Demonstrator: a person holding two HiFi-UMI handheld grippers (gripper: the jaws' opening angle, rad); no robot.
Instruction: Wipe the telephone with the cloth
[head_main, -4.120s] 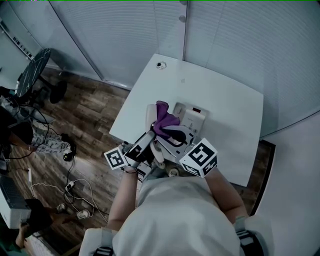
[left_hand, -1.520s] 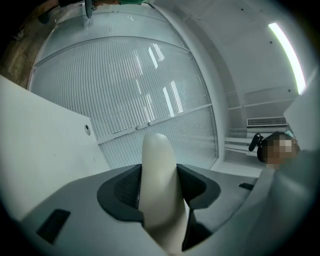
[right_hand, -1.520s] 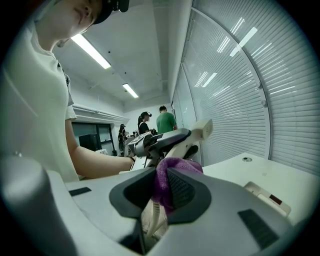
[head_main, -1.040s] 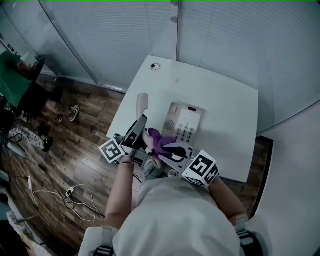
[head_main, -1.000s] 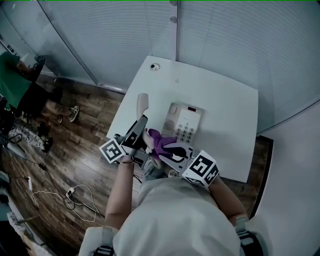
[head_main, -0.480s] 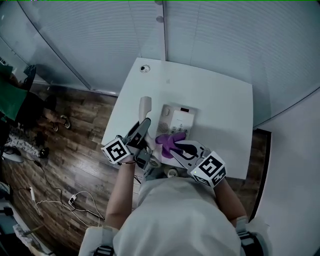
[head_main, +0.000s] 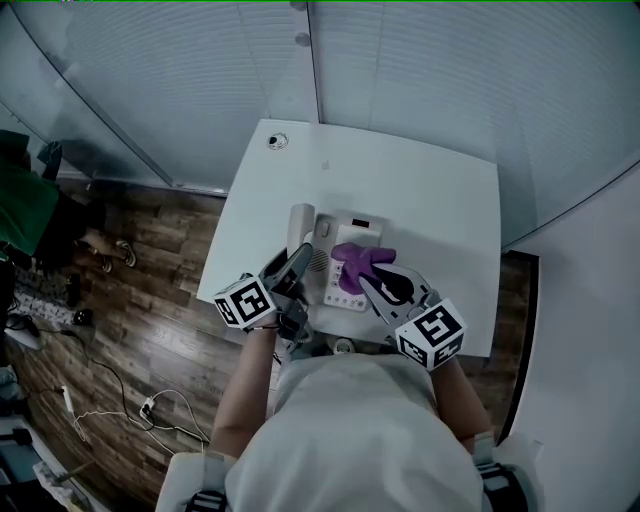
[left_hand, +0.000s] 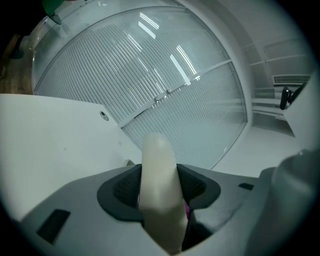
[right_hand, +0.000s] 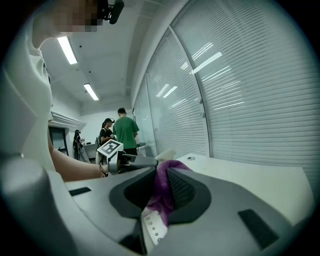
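Head view: a glass wall with slatted blinds (head_main: 420, 80) is curving around the far side of the room, and a wooden floor (head_main: 150, 300) is showing to the left. A white table (head_main: 430, 200) is standing against the glass. The person (head_main: 350, 440), in a light top, is leaning over its near edge with both arms out.

A white telephone (head_main: 335, 295) is sitting on the near half of the table, keypad up. The left gripper (head_main: 296, 268) is reaching in from the near left. In the left gripper view its jaws are pressing on both sides of the cream handset (left_hand: 159, 190), which is sticking up between the pads. From above, the handset (head_main: 300, 228) is lying along the left side of the telephone. Cannot tell whether it is seated in the cradle.

The right gripper (head_main: 372, 283) is coming in from the near right. Its jaws are pinching a purple cloth (head_main: 358, 262), which is bunching over the upper middle of the telephone. In the right gripper view the cloth (right_hand: 162, 192) is hanging down between the dark pads.

Bystanders, one in a green shirt (right_hand: 125, 131), are standing well beyond the table. A small round grommet (head_main: 277, 141) is sitting at the table's far left corner.
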